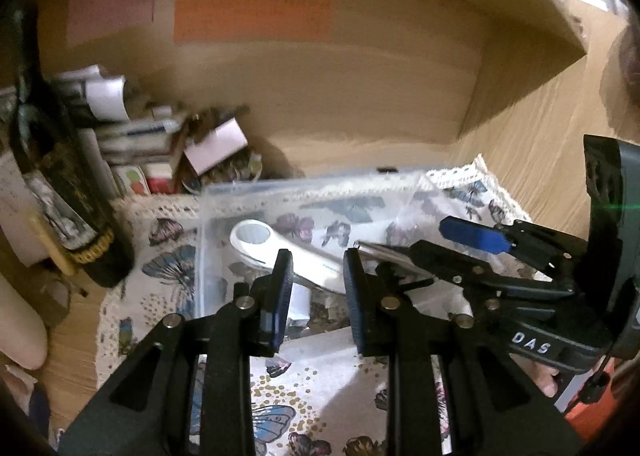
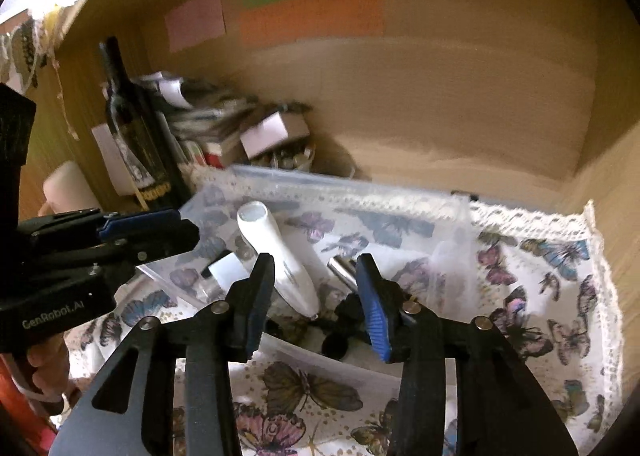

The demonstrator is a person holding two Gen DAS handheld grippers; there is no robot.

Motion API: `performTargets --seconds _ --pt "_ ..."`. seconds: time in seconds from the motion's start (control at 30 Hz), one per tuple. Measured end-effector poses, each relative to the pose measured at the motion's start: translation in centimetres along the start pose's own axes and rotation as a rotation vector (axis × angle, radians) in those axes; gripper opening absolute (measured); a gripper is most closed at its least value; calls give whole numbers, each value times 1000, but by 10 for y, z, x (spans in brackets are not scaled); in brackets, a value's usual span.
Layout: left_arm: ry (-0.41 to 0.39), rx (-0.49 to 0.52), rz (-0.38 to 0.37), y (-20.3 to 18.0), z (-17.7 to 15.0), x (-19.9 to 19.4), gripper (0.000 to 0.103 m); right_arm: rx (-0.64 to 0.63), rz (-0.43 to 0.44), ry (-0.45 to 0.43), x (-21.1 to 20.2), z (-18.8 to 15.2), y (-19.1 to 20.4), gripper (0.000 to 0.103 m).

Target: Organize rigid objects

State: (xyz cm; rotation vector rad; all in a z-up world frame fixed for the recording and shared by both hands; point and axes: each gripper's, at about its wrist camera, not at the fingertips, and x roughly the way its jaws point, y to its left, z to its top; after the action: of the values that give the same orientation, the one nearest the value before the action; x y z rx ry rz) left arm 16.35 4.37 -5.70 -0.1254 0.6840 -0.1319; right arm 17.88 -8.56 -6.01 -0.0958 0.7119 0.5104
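Hovering over the clear plastic rectangular bin (image 2: 452,215), our left gripper (image 1: 316,284) and right gripper (image 2: 316,288) gape empty; its near rim (image 2: 352,360) lies below.

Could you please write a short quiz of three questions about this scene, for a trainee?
1. True or false: the left tongs are shut on the white handheld device.
2. Which thing lies inside the clear plastic bin? A) the dark wine bottle B) the white handheld device C) the orange paper strip
3. What is printed on the tablecloth?

Key: 1. false, both tongs, also the right tongs, are open and empty. 2. B. 3. butterflies.
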Motion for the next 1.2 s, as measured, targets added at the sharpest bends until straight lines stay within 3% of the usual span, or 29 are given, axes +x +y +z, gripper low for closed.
performTargets --seconds 0.27,0.47,0.53,0.7,0.9,1.2 --pt "-119 14 15 -12 -3 -51 36 -25 -25 -133 -55 5 10 53" --pt "-231 17 35 -21 -12 -94 58 -34 -35 -230 -96 1 20 61" --pt "-263 23 46 -25 -16 -106 65 -37 -40 -260 -107 -2 23 71" --pt "-337 18 81 -31 -25 -132 90 -49 -42 -312 -127 -8 33 81" --pt "-372 9 93 -33 -32 -146 97 -52 -43 -336 -139 -13 40 84" --pt "-379 13 95 -36 -35 -150 99 -44 -47 -345 -146 -17 41 85"
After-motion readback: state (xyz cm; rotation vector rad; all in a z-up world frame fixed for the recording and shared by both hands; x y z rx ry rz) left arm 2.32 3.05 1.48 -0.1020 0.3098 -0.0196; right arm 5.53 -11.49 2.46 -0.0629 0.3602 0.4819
